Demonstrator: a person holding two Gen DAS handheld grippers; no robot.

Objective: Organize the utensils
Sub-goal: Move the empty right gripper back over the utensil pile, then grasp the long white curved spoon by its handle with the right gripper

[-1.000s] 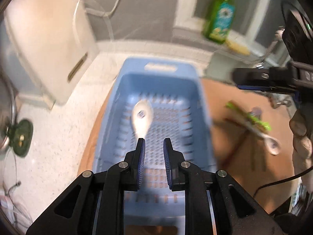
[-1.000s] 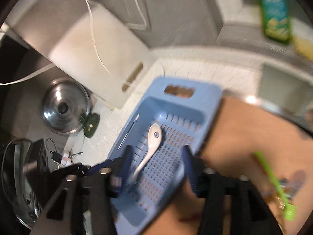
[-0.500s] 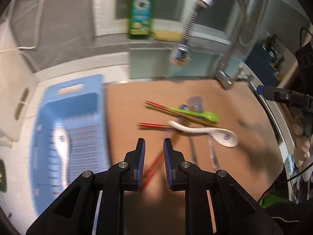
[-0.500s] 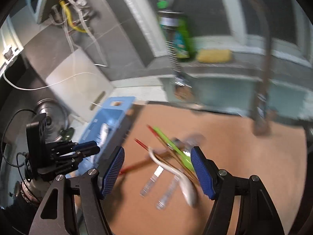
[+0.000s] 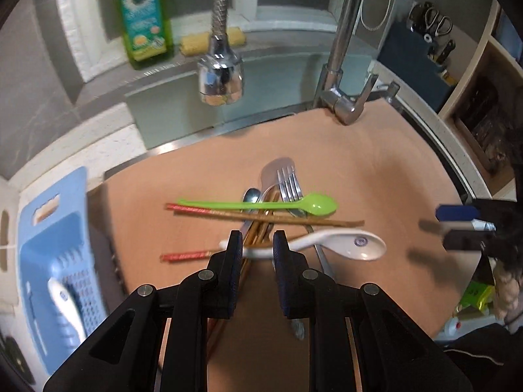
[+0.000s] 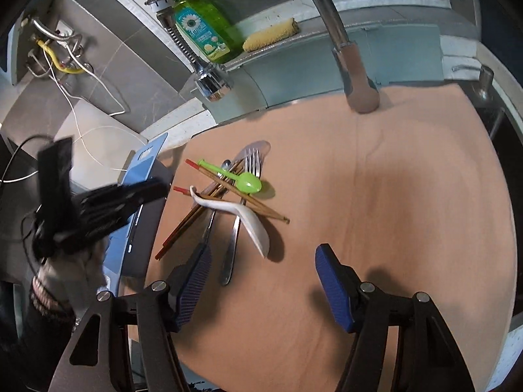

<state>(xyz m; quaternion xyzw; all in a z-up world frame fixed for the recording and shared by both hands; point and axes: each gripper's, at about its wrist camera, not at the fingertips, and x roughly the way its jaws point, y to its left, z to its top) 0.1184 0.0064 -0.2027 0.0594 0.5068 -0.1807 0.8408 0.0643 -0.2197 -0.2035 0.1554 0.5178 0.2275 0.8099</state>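
Utensils (image 5: 261, 215) lie heaped just ahead of the empty left claw (image 5: 256, 248).

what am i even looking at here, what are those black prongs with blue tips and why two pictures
Each black frame with blue pads is a hand-held grasping tool; a person carries one in each hand, with a camera on each looking along its fingers. One picture is from the left tool, the other from the right tool. Both hold nothing; the left fingers are closer together. On the brown board lies a pile: a green spoon, a white spoon, a fork and chopsticks. A blue basket at left holds another white spoon.
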